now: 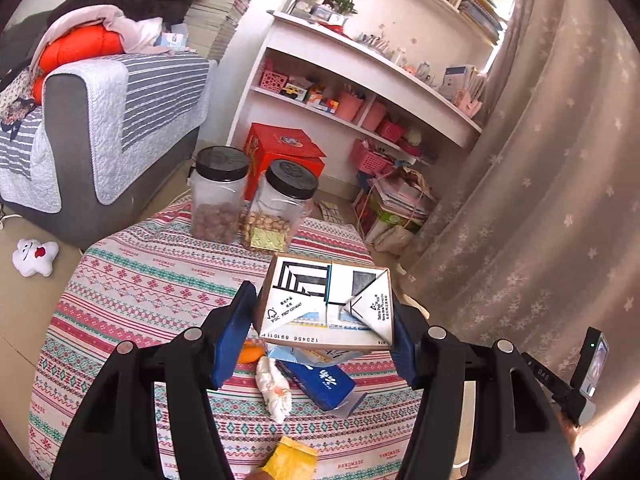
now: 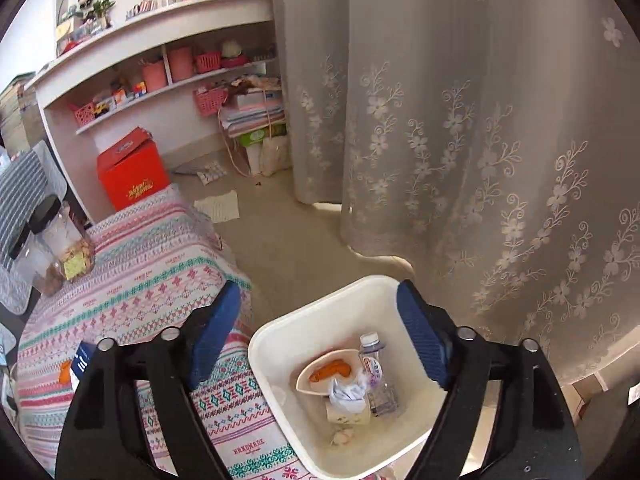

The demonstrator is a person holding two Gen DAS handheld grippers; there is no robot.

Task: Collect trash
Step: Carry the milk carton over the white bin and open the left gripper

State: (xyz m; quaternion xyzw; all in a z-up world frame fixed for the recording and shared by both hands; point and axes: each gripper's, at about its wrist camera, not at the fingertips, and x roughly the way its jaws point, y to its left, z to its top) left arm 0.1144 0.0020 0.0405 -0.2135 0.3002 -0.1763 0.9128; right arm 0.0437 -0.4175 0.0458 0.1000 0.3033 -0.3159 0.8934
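Note:
My left gripper (image 1: 324,320) is shut on a white drink carton (image 1: 326,304) with black printing, held above the patterned tablecloth (image 1: 152,280). Under it lie a blue packet (image 1: 320,380), a crumpled white tissue (image 1: 274,390), an orange scrap (image 1: 250,352) and a yellow wrapper (image 1: 290,458). My right gripper (image 2: 320,332) is open and empty, hovering over a white trash bin (image 2: 280,328) on the floor beside the table. The bin holds a plastic bottle (image 2: 374,376), a paper cup (image 2: 346,410), crumpled paper and a bowl with orange peel (image 2: 328,372).
Two black-lidded clear jars (image 1: 218,196) (image 1: 280,208) of snacks stand at the table's far edge. A red box (image 1: 280,152), a grey sofa (image 1: 100,132) and white shelves (image 1: 360,92) lie beyond. A flowered curtain (image 2: 480,120) hangs right of the bin.

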